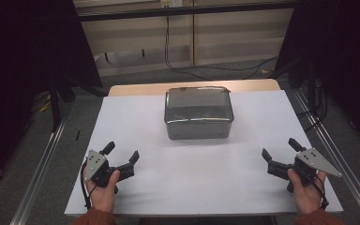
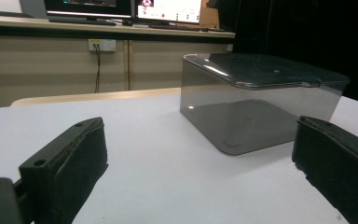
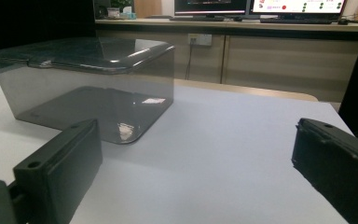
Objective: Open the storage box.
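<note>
While both hands rest near the table's [image 1: 192, 187] front edge, the smoky see-through box [image 1: 198, 112] sits lid-on toward the far middle of the white top, well apart from either tool. Left gripper [image 1: 122, 151]: jaws spread wide, nothing between them, aimed at the box from the near left. Right gripper [image 1: 280, 148]: jaws likewise released and bare, near right. Box seen beyond the black jaws in both gripper views [image 2: 261, 100] [image 3: 86, 86]. Monitors [image 2: 121, 8] on a counter behind.
</note>
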Demonstrator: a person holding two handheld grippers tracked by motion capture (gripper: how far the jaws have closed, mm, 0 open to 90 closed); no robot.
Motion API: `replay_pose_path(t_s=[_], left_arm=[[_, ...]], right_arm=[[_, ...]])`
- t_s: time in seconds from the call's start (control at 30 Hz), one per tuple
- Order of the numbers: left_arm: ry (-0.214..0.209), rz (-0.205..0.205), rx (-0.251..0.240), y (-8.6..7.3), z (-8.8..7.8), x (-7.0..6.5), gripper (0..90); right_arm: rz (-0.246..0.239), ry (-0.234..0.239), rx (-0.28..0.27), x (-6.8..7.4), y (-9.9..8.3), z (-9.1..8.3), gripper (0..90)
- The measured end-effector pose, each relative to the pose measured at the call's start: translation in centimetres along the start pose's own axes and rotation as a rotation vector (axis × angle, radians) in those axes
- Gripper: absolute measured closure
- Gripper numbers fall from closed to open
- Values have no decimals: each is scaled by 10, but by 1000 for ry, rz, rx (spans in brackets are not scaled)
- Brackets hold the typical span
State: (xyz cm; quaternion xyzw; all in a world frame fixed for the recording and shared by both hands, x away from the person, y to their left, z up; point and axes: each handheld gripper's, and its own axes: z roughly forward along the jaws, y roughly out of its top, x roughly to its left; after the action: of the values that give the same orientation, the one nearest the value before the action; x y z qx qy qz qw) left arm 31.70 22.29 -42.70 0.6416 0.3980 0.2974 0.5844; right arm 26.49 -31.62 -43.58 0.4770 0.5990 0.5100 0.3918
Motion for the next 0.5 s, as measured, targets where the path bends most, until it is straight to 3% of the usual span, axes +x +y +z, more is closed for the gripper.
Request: replay_pose_path(t_s=[0.5], left_arm=[[-3, -6, 29, -1, 4, -3, 42]], right_arm=[[30, 33, 26, -1, -3, 6, 14]])
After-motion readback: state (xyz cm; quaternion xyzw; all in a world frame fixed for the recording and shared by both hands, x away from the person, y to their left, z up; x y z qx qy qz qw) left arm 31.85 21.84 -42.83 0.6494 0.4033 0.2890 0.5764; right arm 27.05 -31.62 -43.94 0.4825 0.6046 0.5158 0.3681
